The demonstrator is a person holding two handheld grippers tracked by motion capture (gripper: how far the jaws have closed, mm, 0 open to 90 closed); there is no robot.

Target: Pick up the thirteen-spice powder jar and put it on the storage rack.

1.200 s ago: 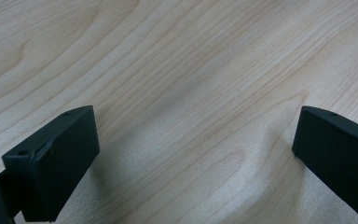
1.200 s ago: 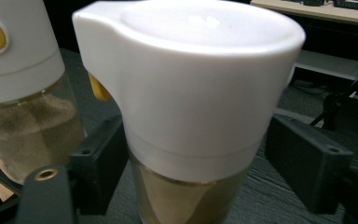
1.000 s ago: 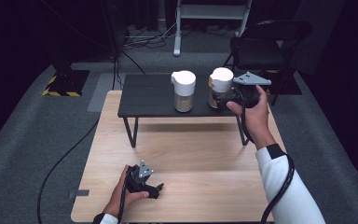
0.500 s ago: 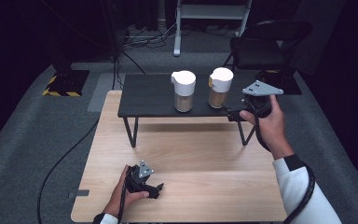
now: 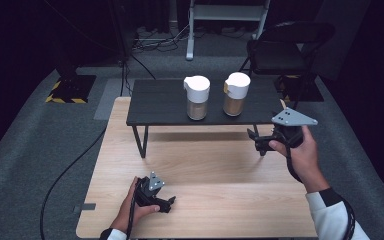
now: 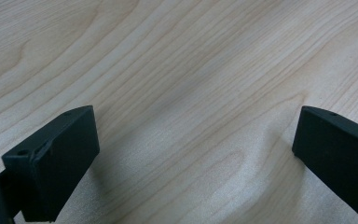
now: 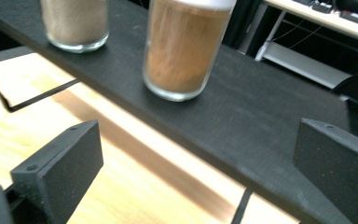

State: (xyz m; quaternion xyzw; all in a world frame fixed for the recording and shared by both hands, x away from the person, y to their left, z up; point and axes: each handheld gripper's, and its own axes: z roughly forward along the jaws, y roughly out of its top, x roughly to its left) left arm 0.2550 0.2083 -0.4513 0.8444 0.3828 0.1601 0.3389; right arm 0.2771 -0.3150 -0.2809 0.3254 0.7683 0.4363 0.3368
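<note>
— Where are the two jars?
— Both stand on the black shelf (image 5: 160, 102) at the bench's (image 5: 205, 200) far edge: the pale-filled jar (image 5: 197, 97) left, the brown-filled jar (image 5: 236, 93) just beside it, apart.
— And the grippers?
— The right gripper (image 5: 256, 141) hangs off the shelf's right front corner, fingers (image 7: 56, 172) spread wide, holding nothing. The left gripper (image 5: 166, 201) rests near the bench's near edge, fingers (image 6: 51, 161) wide apart, empty

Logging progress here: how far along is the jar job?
Both jars, left jar and right jar, stand capped on the black shelf. Nothing is in hand: right tongs and left tongs are open and empty. What remains is unclear.
</note>
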